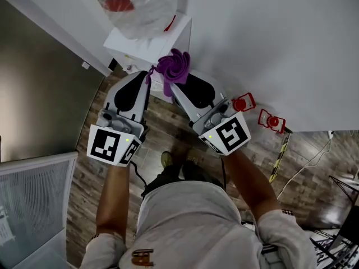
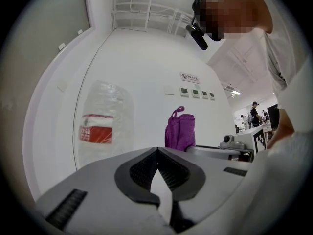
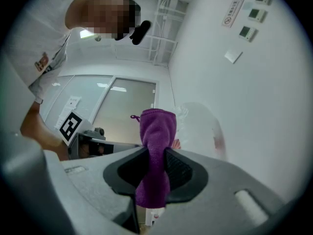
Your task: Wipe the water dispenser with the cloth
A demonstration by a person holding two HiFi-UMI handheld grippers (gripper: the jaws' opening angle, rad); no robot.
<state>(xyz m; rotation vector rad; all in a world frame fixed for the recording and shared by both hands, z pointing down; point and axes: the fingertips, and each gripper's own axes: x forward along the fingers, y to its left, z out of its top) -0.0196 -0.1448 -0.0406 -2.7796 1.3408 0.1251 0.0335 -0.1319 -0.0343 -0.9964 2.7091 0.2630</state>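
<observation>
Our right hand-held gripper (image 1: 175, 86) pinched the crumpled purple cloth (image 1: 173, 66), left hand-held gripper (image 1: 147, 75) pressed together, empty — both near the white water dispenser (image 1: 150, 43).

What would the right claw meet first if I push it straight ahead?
Probably the water bottle atop the water dispenser. It lies straight beyond the purple cloth clamped in the right claw, so the cloth would touch first. Depth is unclear.

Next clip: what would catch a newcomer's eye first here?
The bunched purple cloth, pinched in the right gripper, is held up in front of the white water dispenser. On the dispenser sits a clear plastic water bottle with a red label. The left gripper is shut and empty alongside.
</observation>
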